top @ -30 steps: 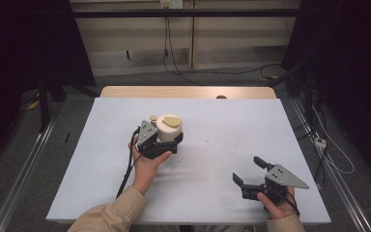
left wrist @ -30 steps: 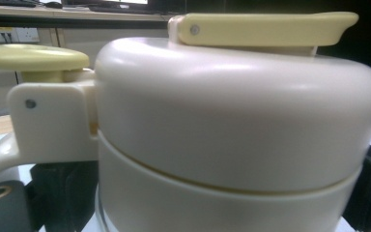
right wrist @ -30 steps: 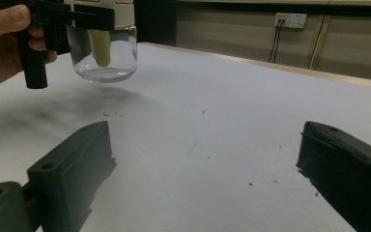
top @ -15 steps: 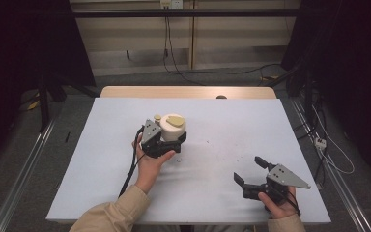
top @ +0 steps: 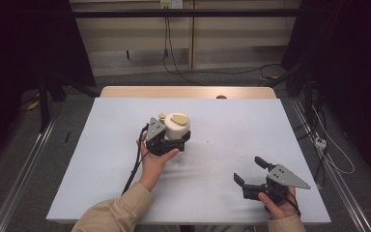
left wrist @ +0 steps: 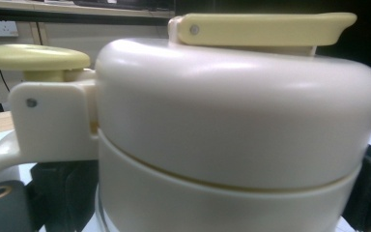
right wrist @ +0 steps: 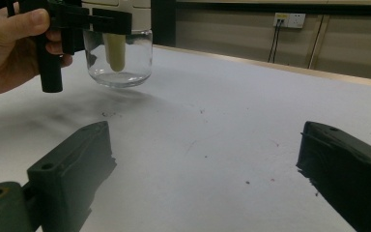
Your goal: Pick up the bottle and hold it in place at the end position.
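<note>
Table: we see a pale sheet covering the table, with a strip of bare wood along its far edge and small dark specks scattered right of the middle.

Dispenser jar: we see a jar near the table's middle, a cream domed top over a clear glass base. In the right gripper view the glass base appears to hang just above the sheet, a shadow under it, with a yellowish tube standing inside.

Left gripper: the left gripper has its black jaws closed around the jar, one jaw at each side; the person's left hand grips it from the near side, and a cable trails back along the sleeve.

Right gripper: the right gripper sits near the table's front right, well apart from the jar, its jaws spread wide with nothing between them.

Jar lid details: in the left gripper view we see a yellow lever lying flat on the dome and a yellow round button on a hinged arm beside it.
</note>
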